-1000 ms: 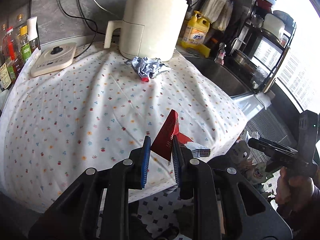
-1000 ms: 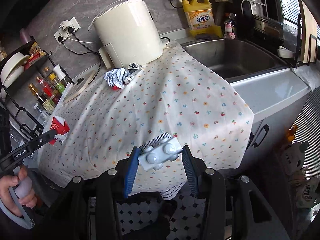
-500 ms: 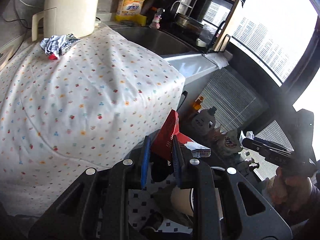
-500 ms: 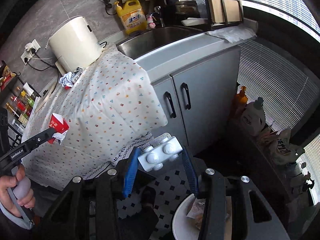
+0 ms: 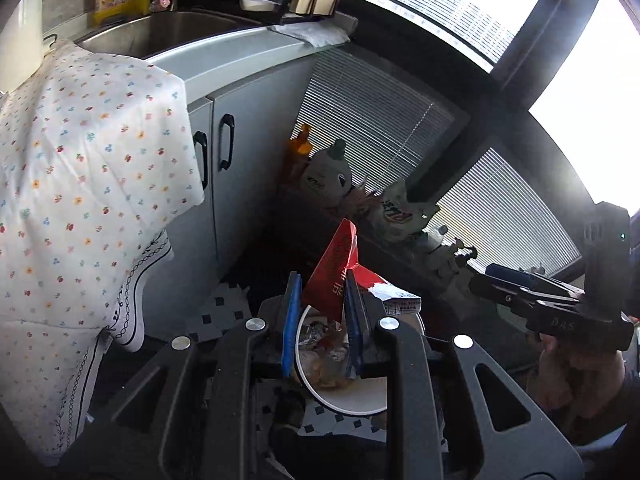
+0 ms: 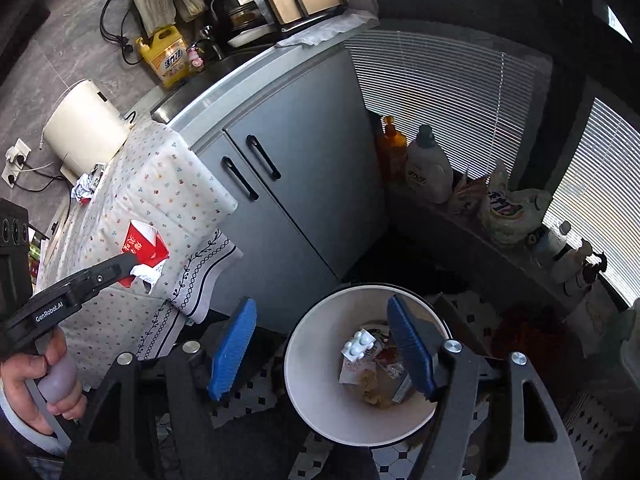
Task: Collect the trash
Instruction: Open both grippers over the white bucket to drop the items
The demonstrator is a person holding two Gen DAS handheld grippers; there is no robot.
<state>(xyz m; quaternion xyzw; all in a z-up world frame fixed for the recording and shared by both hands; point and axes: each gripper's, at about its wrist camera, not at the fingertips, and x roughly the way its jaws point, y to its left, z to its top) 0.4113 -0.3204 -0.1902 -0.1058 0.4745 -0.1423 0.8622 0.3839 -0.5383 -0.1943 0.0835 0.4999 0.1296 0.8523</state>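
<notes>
Right gripper point(image 6: 320, 344) over the white waste bin point(image 6: 308, 392): jaws just spread wide, nothing between, white toy brick point(image 6: 359, 346) already inside. Left gripper point(image 5: 322, 316) pinching the red carton point(image 5: 340, 268) above the rim; better centred over the bin before letting go.

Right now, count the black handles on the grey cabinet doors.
2: one handle on the left cabinet door, the other handle on the right cabinet door, side by side at the seam. More may be hidden.

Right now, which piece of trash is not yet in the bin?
The red carton, clamped in the left gripper above the bin; the white blister pack lies inside.
</notes>
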